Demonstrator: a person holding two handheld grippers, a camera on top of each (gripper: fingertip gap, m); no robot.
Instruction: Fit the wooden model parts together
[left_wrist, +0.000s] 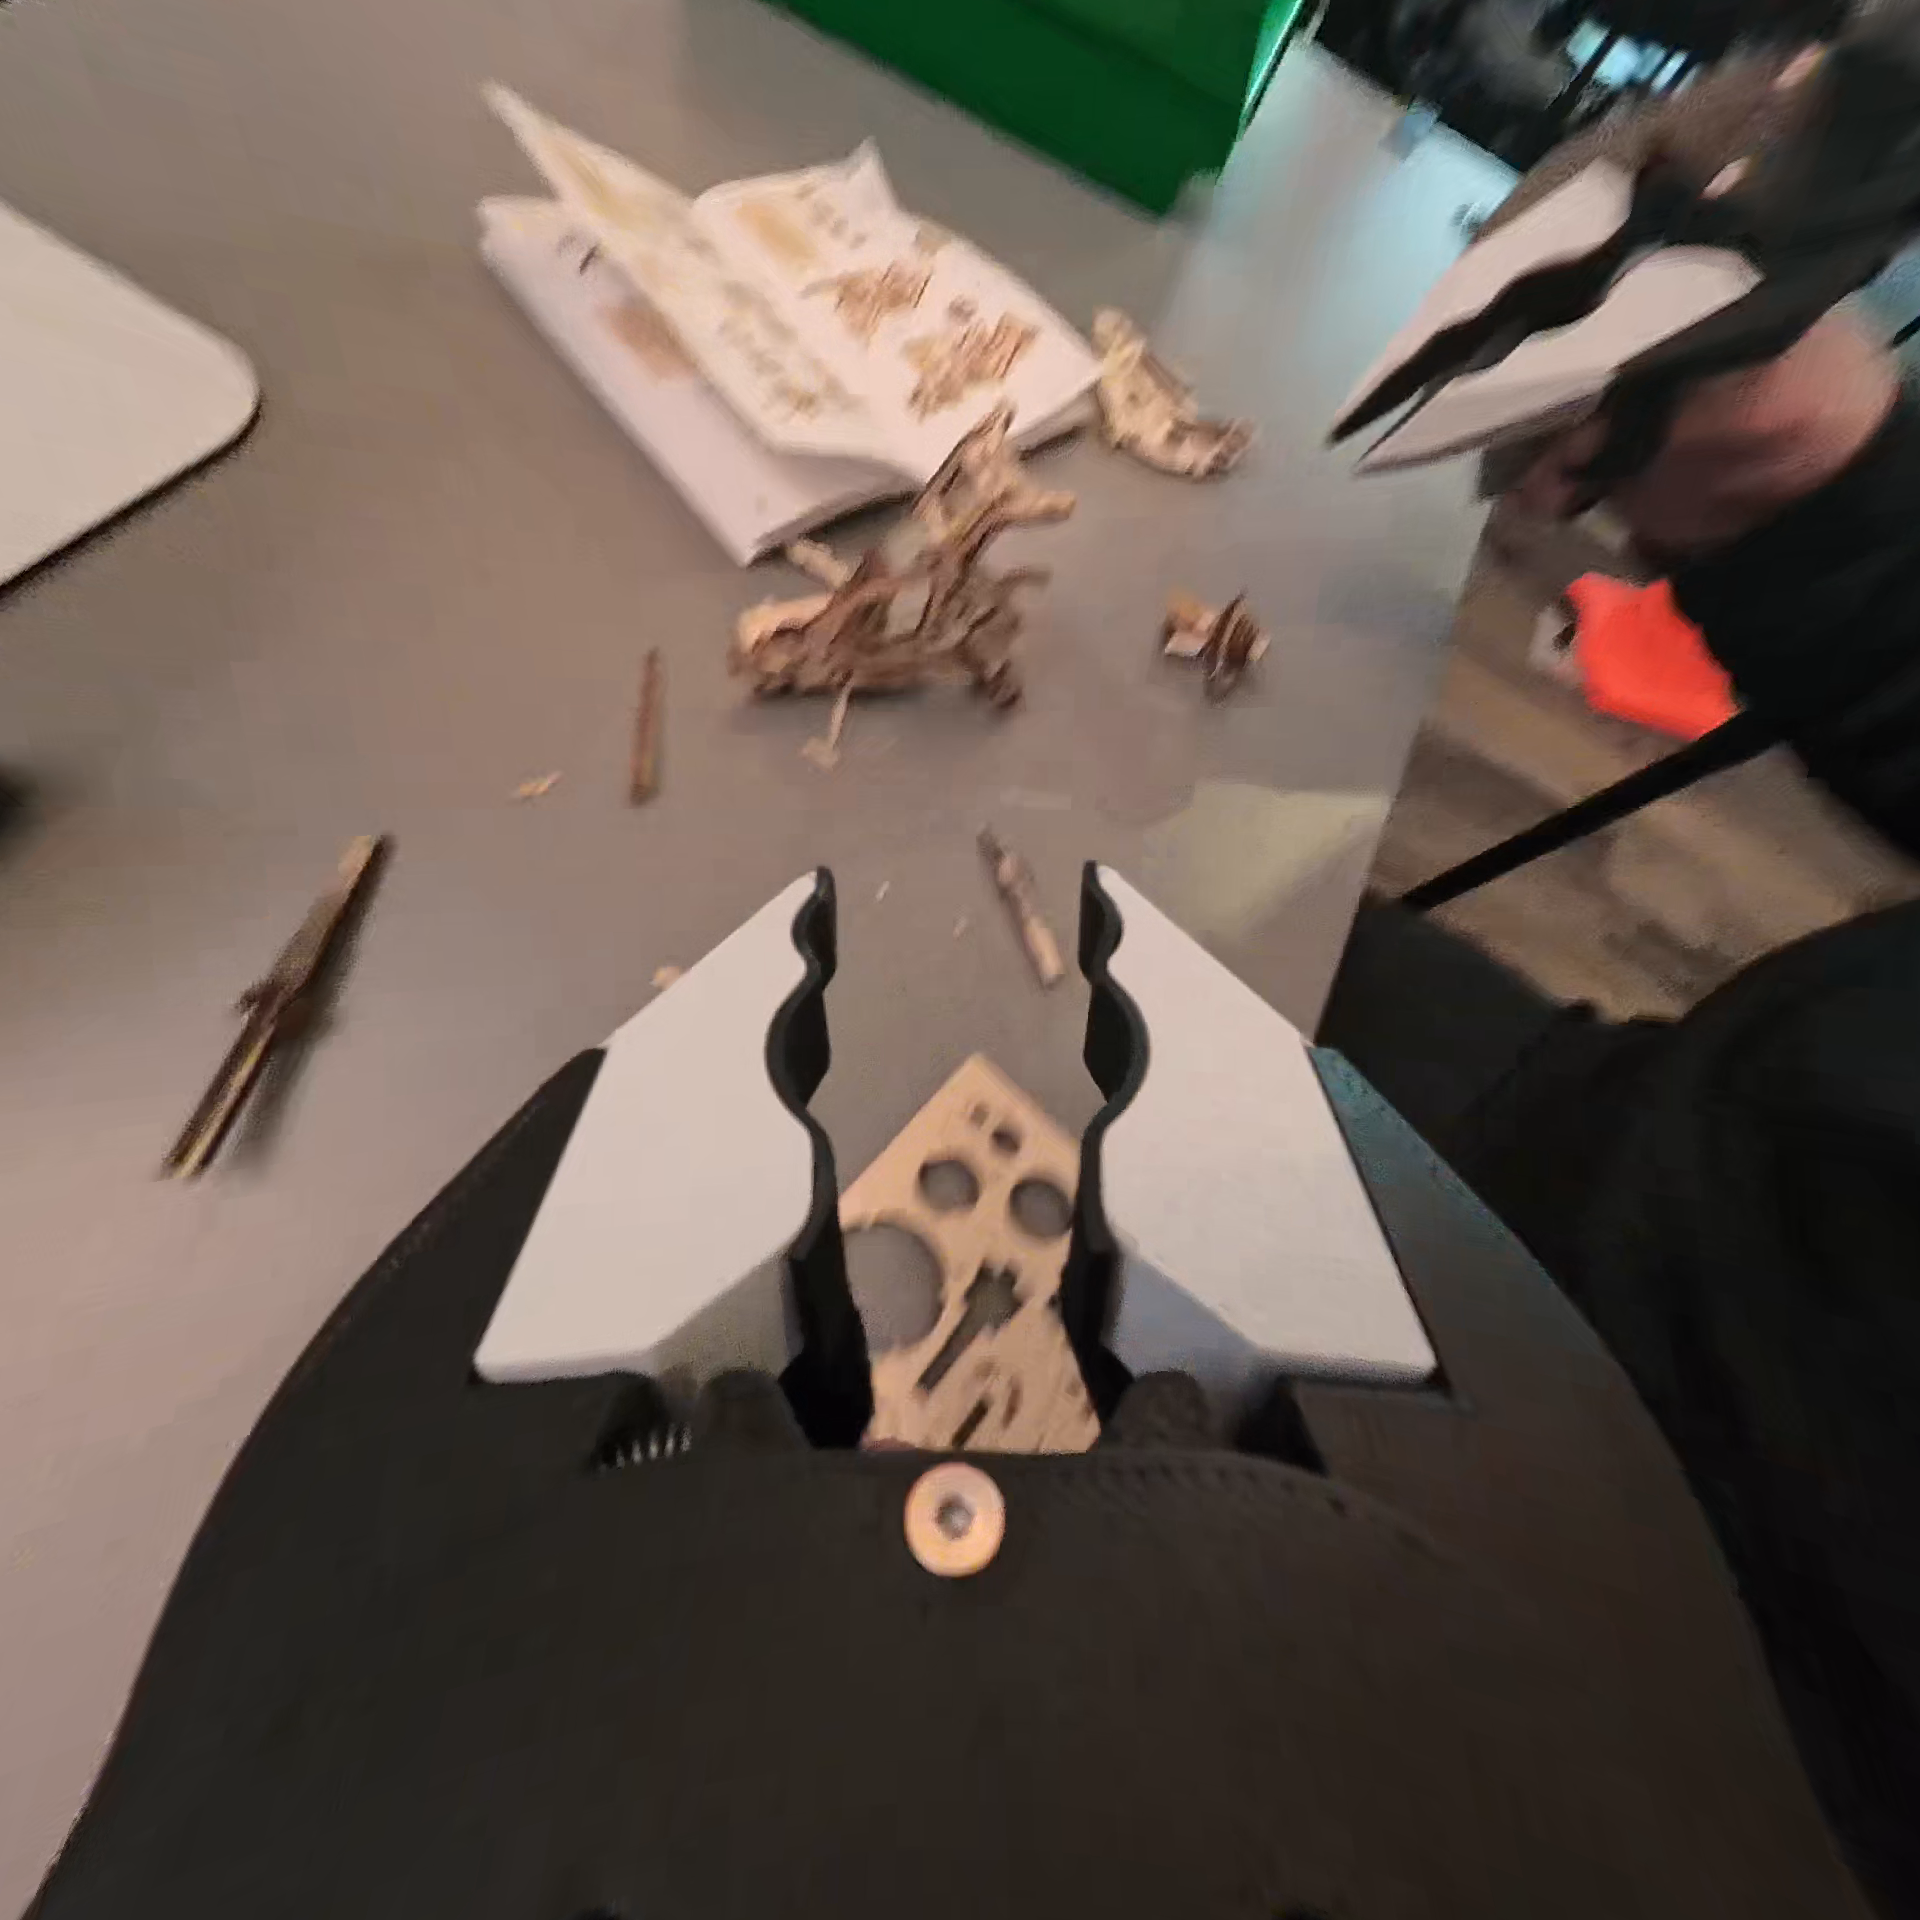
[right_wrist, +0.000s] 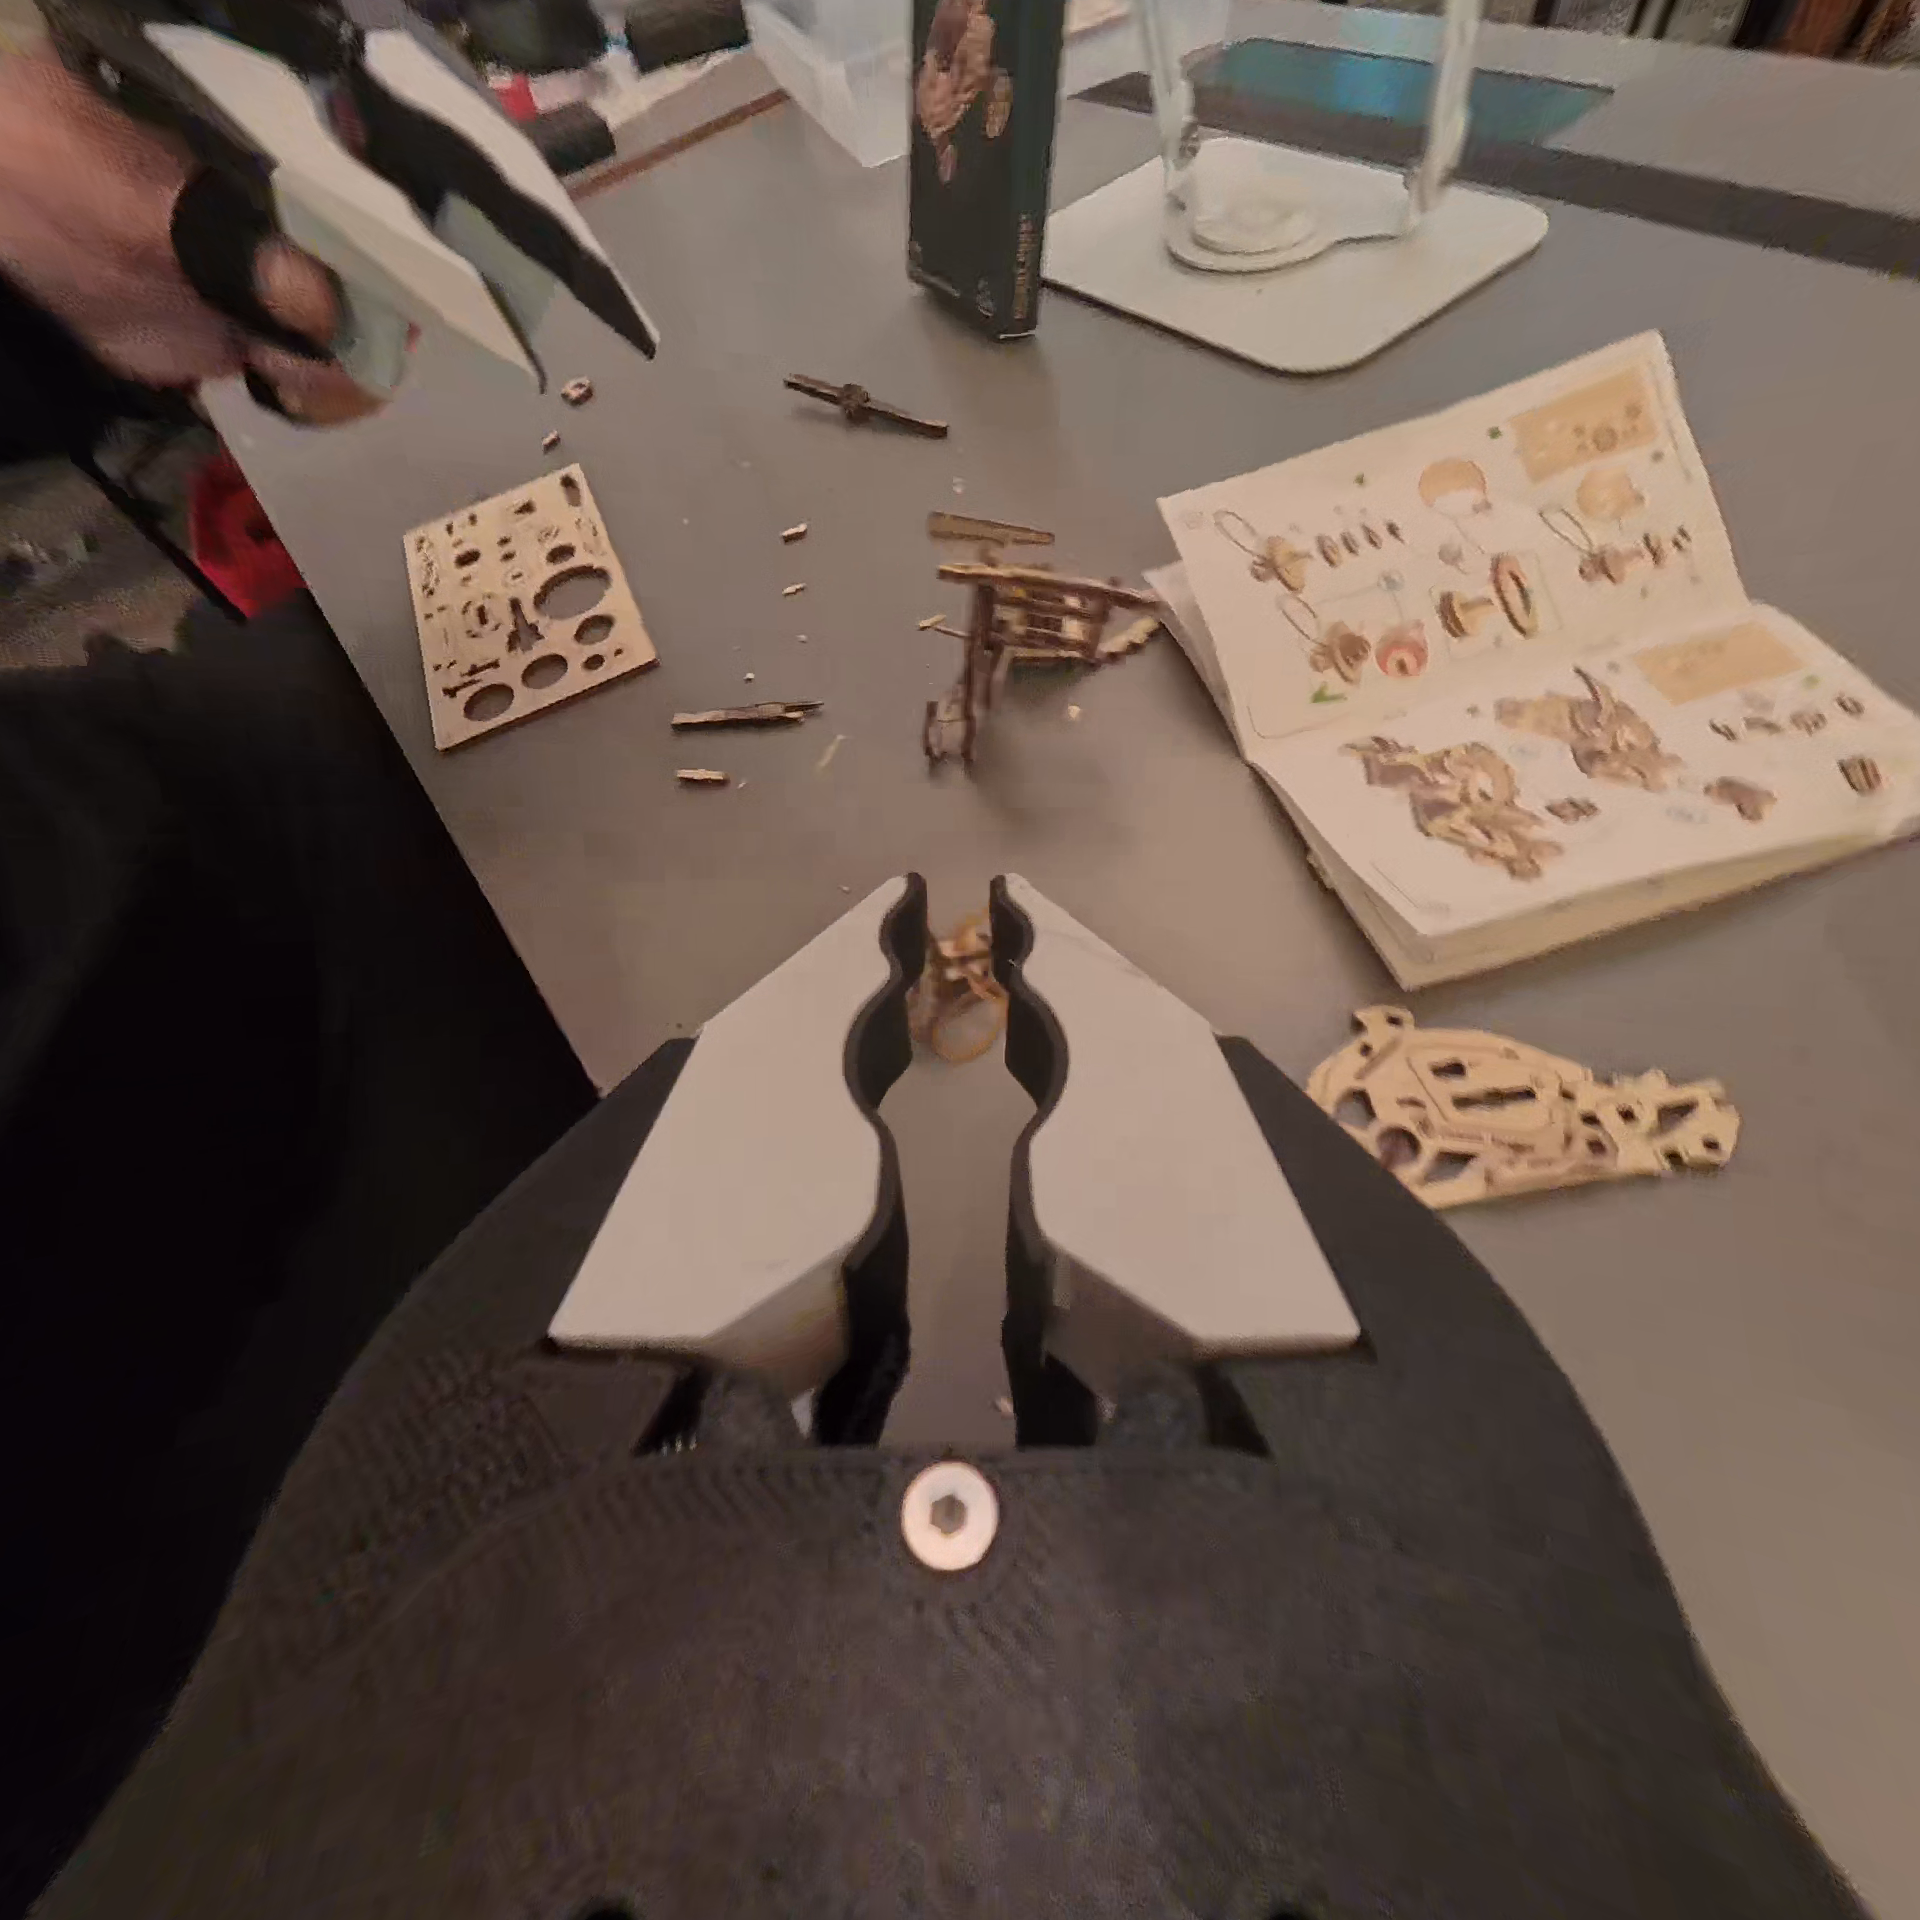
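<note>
A partly built wooden model (left_wrist: 904, 613) stands mid-table; it also shows in the right wrist view (right_wrist: 1029, 623). My left gripper (left_wrist: 956, 883) is open and empty, held above a punched-out wooden sheet (left_wrist: 966, 1247) near the table edge; the sheet (right_wrist: 530, 608) and left gripper (right_wrist: 592, 358) show at the left of the right wrist view. My right gripper (right_wrist: 958, 883) is narrowly open and holds nothing. A small ringed wooden part (right_wrist: 961, 997) lies on the table, seen between its fingers. It shows in the left wrist view (left_wrist: 1216, 634), below the raised right gripper (left_wrist: 1351, 447).
An open instruction booklet (right_wrist: 1507, 675) lies at the right, with a flat wooden assembly (right_wrist: 1507, 1112) in front of it. Loose sticks (right_wrist: 743, 715) and a cross-shaped piece (right_wrist: 862, 405) are scattered about. A dark box (right_wrist: 982, 166) and a white base plate (right_wrist: 1299, 260) stand at the back. There is about 20 cm between the tips of the two grippers. The white base plate (right_wrist: 1299, 260) sits 30 cm or so from the ends of my left fingers.
</note>
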